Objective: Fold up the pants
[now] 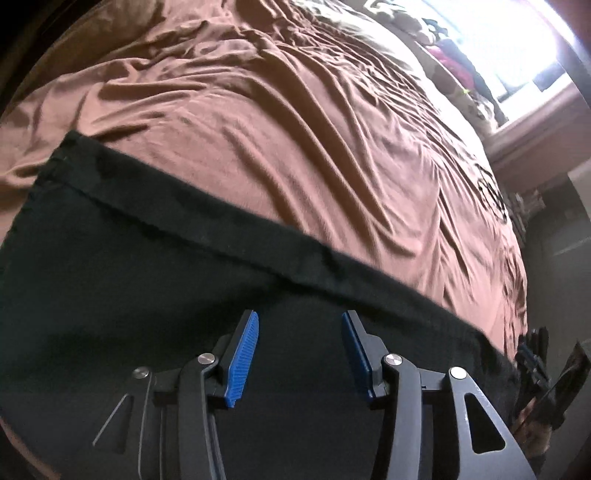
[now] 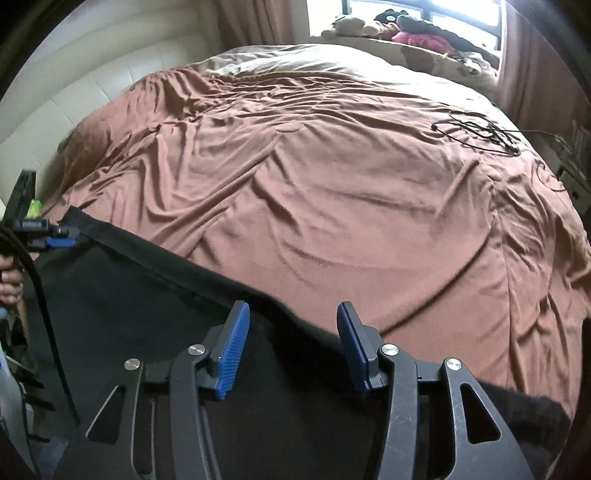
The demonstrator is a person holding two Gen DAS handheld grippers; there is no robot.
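Black pants (image 1: 147, 295) lie flat on the near part of the bed, their stitched edge running diagonally across the brown sheet. In the left wrist view my left gripper (image 1: 300, 315) hovers over the dark cloth, open, with nothing between its blue pads (image 1: 243, 354). My right gripper (image 2: 292, 306) is also open over the pants (image 2: 147, 295), just short of their far edge, and its jaws are empty. The right wrist view shows the left gripper (image 2: 72, 236) at the far left, by the pants' corner. The right gripper (image 1: 532, 354) appears blurred at the right edge of the left wrist view.
A wrinkled brown sheet (image 2: 332, 184) covers the wide bed (image 1: 295, 129) beyond the pants. A black cable (image 2: 480, 133) lies tangled at the far right of the bed. A white padded headboard (image 2: 92, 74) stands on the left. Soft toys and clothes (image 2: 399, 33) crowd the window sill.
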